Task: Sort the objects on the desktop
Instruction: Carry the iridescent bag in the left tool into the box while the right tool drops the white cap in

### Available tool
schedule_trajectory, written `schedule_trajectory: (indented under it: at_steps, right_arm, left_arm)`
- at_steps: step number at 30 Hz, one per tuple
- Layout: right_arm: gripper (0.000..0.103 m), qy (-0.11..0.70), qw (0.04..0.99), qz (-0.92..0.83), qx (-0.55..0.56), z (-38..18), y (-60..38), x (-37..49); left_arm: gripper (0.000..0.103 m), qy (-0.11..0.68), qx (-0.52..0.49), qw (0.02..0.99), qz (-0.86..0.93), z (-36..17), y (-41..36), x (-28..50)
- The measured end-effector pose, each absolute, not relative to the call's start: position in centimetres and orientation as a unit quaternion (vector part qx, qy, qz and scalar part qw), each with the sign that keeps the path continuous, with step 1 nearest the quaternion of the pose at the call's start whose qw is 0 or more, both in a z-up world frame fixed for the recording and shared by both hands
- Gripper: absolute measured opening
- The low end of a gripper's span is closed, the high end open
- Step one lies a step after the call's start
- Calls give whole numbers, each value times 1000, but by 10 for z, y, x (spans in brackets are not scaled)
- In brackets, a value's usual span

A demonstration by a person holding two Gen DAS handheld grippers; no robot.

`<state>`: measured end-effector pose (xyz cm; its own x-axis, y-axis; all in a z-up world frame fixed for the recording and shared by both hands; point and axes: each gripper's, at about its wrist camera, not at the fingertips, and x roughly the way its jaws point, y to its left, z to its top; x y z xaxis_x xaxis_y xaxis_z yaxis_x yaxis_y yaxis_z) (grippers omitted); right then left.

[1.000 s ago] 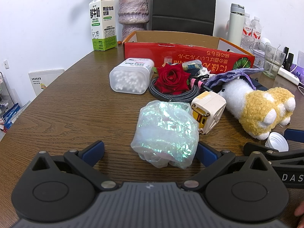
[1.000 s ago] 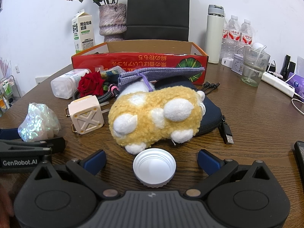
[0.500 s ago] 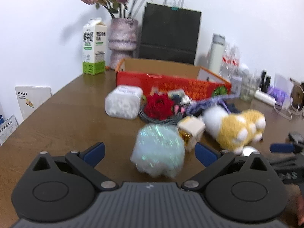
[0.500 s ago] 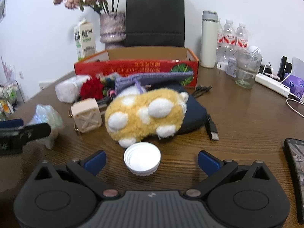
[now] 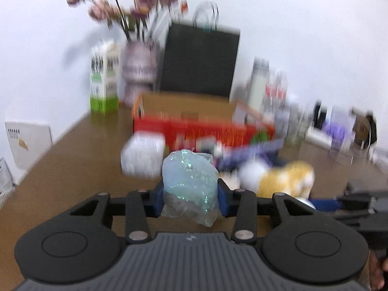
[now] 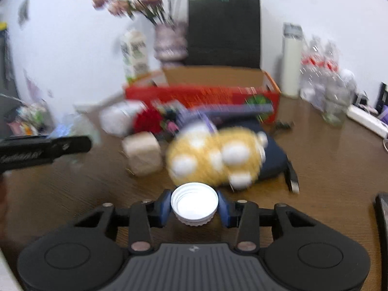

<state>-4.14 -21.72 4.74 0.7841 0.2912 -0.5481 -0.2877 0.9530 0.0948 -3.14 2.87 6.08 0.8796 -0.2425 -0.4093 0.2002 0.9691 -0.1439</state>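
Observation:
My left gripper (image 5: 190,197) is shut on a crumpled iridescent plastic bag (image 5: 190,183) and holds it above the wooden table (image 5: 72,160). My right gripper (image 6: 194,206) is shut on a white bottle cap (image 6: 194,203), held above the table (image 6: 327,169). A red cardboard box (image 5: 203,126) stands open at the back and also shows in the right wrist view (image 6: 213,89). In front of it lie a yellow plush toy (image 6: 215,157), a beige cube charger (image 6: 143,154), a red rose (image 6: 148,121) and a clear tub (image 5: 143,156). Both views are motion-blurred.
A milk carton (image 5: 104,77), a flower vase (image 5: 139,72) and a black paper bag (image 5: 198,60) stand behind the box. A white flask (image 6: 291,60), water bottles (image 6: 322,68) and a glass (image 6: 335,111) stand at the right. A phone's edge (image 6: 382,215) lies at the near right.
Both grippers have closed, the left on the plastic bag and the right on the bottle cap, and both have lifted up off the table. The views have tilted upward and blurred.

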Motion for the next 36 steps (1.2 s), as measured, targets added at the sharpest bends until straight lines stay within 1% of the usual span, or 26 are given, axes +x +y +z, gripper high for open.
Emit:
schedule_trajectory:
  at_steps: [4, 7, 9, 12, 14, 16, 20, 23, 28, 29, 30, 31, 32, 33, 34, 36]
  right_arm:
    - [39, 217, 956, 198, -9, 112, -228, -30]
    - [39, 184, 964, 192, -22, 155, -233, 12]
    - [39, 173, 969, 171, -31, 174, -233, 51]
    - [39, 199, 968, 151, -29, 191, -230, 133]
    - [39, 237, 963, 128, -30, 188, -225, 197]
    - [39, 287, 951, 116, -9, 174, -225, 256]
    - [39, 401, 910, 91, 46, 111, -231, 353]
    - [39, 455, 885, 75, 70, 64, -229, 395]
    - [41, 480, 872, 85, 43, 29, -206, 417]
    - [49, 484, 870, 86, 37, 27, -202, 420]
    - [63, 483, 871, 84, 29, 27, -199, 418]
    - [68, 474, 877, 79, 20, 30, -197, 415]
    - [75, 463, 883, 76, 15, 35, -197, 409]
    - [76, 454, 888, 73, 15, 41, -199, 405]
    - [76, 447, 891, 74, 20, 50, -201, 398]
    - [76, 441, 893, 80, 35, 67, -209, 383]
  left_arm:
    - [43, 202, -68, 969, -129, 98, 41, -1]
    - [43, 198, -71, 969, -133, 131, 44, 50]
    - [44, 206, -71, 966, -137, 147, 42, 93]
    - [44, 249, -56, 959, -124, 156, 28, 173]
    - [43, 280, -35, 954, -105, 152, 16, 227]
    - [43, 331, -41, 939, -84, 139, 10, 281]
    - [43, 406, -39, 912, -46, 95, 3, 352]
    - [44, 444, -12, 895, -33, 68, -6, 374]
    - [60, 459, 9, 887, -46, 56, -12, 382]
    - [66, 459, 10, 887, -41, 56, -12, 383]
    - [69, 458, 8, 888, -37, 58, -10, 382]
    - [70, 455, 2, 889, -37, 60, -6, 380]
    - [73, 454, -5, 890, -37, 64, -4, 377]
    - [78, 453, -13, 891, -35, 69, -2, 375]
    - [80, 452, -20, 891, -33, 75, 1, 370]
    - [90, 450, -32, 892, -30, 87, 6, 359]
